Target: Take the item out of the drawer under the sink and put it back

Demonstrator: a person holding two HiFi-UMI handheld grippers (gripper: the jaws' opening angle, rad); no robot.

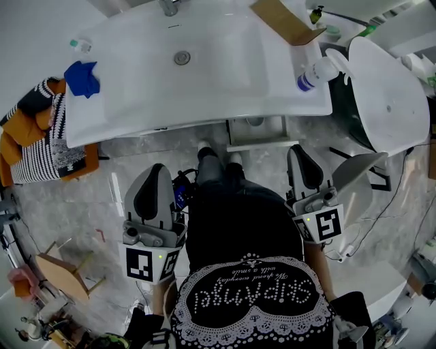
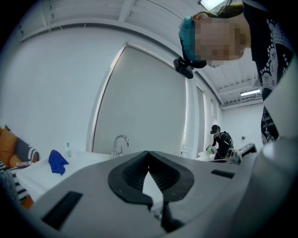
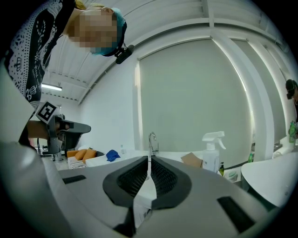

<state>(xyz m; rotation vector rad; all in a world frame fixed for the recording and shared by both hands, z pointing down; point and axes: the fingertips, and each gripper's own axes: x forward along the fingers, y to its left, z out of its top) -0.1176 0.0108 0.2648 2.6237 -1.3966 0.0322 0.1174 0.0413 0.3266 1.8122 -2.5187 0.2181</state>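
Note:
In the head view the white sink counter (image 1: 136, 102) runs across the top, with its drain (image 1: 181, 58) in the basin. Below its front edge a white drawer (image 1: 256, 132) juts out a little; I cannot make out what lies inside. My left gripper (image 1: 157, 170) hangs at the left of the person's legs, short of the counter, jaws shut and empty. My right gripper (image 1: 300, 152) is to the right of the legs, close to the drawer's right corner, also shut with nothing in it. Both gripper views look level over the counter at the tap (image 2: 120, 144) (image 3: 152, 142).
On the counter lie a blue cloth (image 1: 82, 77), a small bottle (image 1: 80, 45), a cardboard piece (image 1: 285, 20) and a white spray bottle (image 1: 315, 72). Striped and orange cushions (image 1: 41, 136) sit at the left, a white rounded tub (image 1: 388, 95) at the right. Another person (image 2: 220, 144) stands far off.

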